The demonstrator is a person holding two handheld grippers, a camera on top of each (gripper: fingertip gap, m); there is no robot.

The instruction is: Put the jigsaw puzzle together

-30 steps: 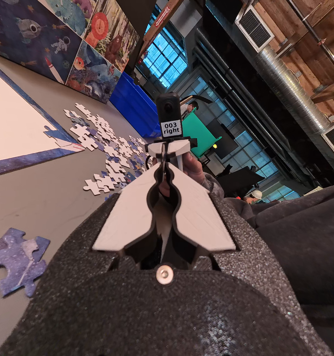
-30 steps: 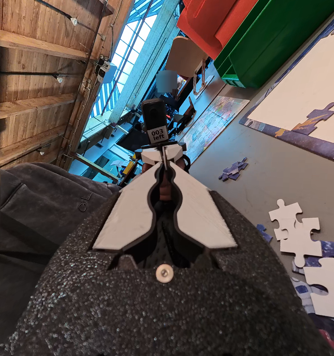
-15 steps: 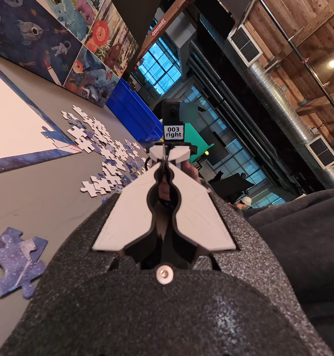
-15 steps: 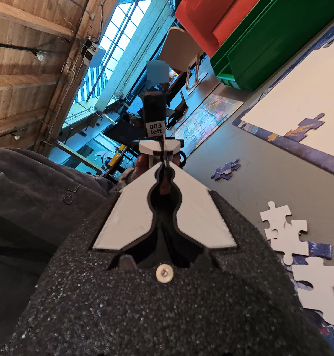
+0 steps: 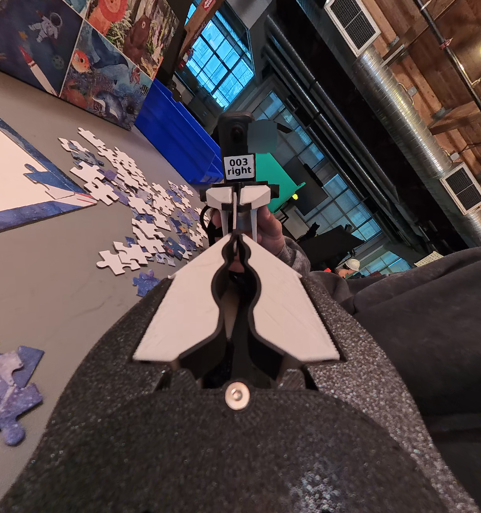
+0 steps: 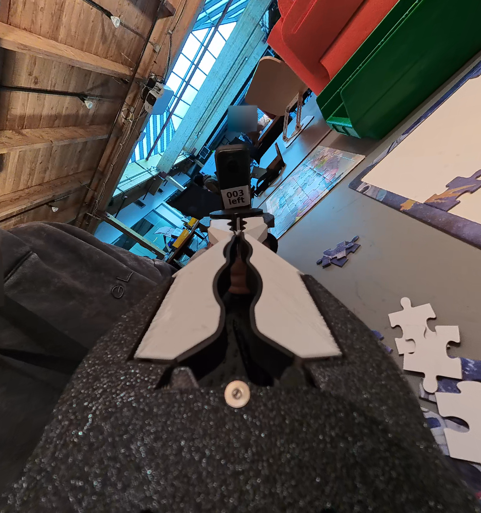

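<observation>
My left gripper [image 5: 235, 236] is shut and empty, held above the grey table. My right gripper [image 6: 238, 236] is also shut and empty. The two point at each other, tips nearly touching; the right gripper also shows in the left wrist view [image 5: 236, 205], held by a hand. The puzzle board [image 6: 442, 224] has a blue border, a white inside and one blue piece [image 6: 461, 186] set at its edge. A pile of loose pieces [image 5: 139, 200], many face down, lies beside the board [image 5: 11, 177]. A joined blue cluster [image 5: 6, 388] lies near my left gripper; it also shows in the right wrist view [image 6: 339, 251].
Blue bins [image 5: 178, 138] and the picture box [image 5: 67, 41] stand behind the pile. Green [image 6: 400, 69] and orange bins [image 6: 317, 36] stand past the board. White face-down pieces [image 6: 422, 341] lie close to my right gripper. Another finished puzzle [image 6: 308, 180] lies farther off. A dark sleeve fills one side. Left and right tips are no more than a few centimetres apart.
Both grippers have tilted and shifted slightly while staying shut and tip to tip. No piece on the table has moved.
</observation>
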